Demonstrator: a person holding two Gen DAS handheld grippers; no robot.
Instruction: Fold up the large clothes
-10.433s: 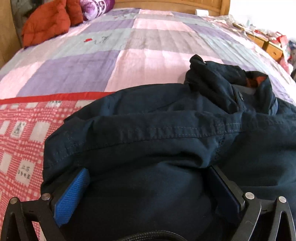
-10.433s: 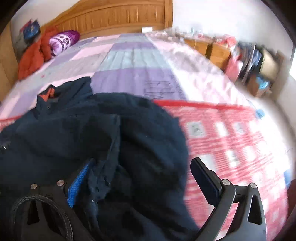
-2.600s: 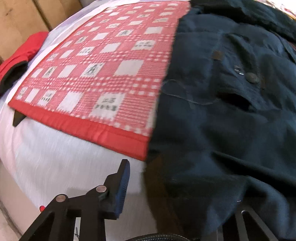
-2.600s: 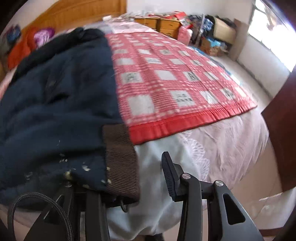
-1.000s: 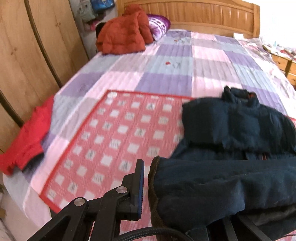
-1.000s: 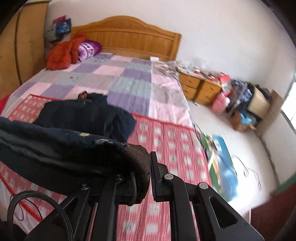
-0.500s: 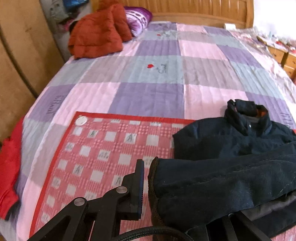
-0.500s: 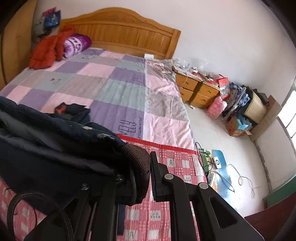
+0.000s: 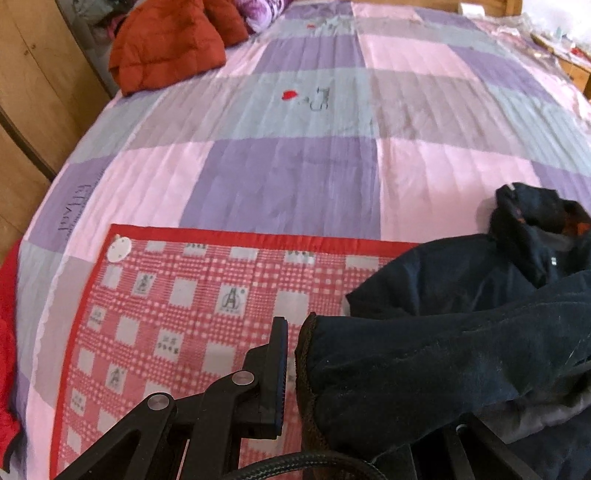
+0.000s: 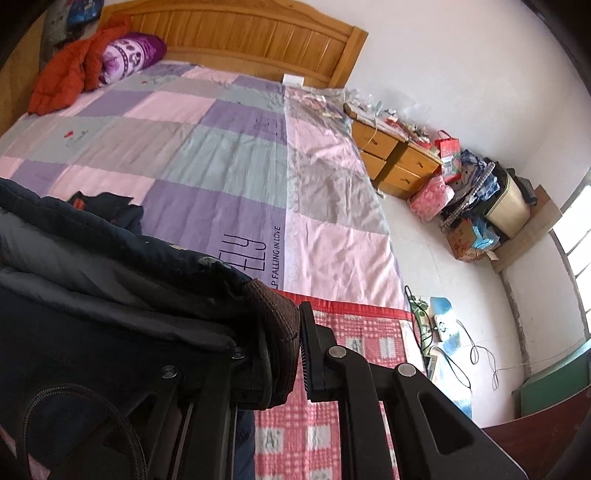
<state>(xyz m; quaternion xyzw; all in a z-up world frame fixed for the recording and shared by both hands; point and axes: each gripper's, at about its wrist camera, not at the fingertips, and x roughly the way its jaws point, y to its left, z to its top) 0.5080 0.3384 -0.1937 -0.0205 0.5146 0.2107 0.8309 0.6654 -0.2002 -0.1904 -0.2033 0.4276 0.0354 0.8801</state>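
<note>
A dark navy jacket lies on the bed, its collar toward the headboard. Its lower part is lifted and doubled over the upper part. My left gripper is shut on the jacket's hem at one corner; only its left finger shows, as cloth covers the other. In the right wrist view my right gripper is shut on the brown ribbed hem at the jacket's other corner. Both grippers hold the hem a little above the bed.
The jacket rests on a red checked mat over a pink, purple and grey quilt. An orange-red coat and a purple pillow lie by the wooden headboard. A wardrobe stands left; nightstands and floor clutter stand right.
Both grippers have carried the held hem toward the headboard and lower, so the lifted part now lies nearer the collar. Neither grip has changed.
</note>
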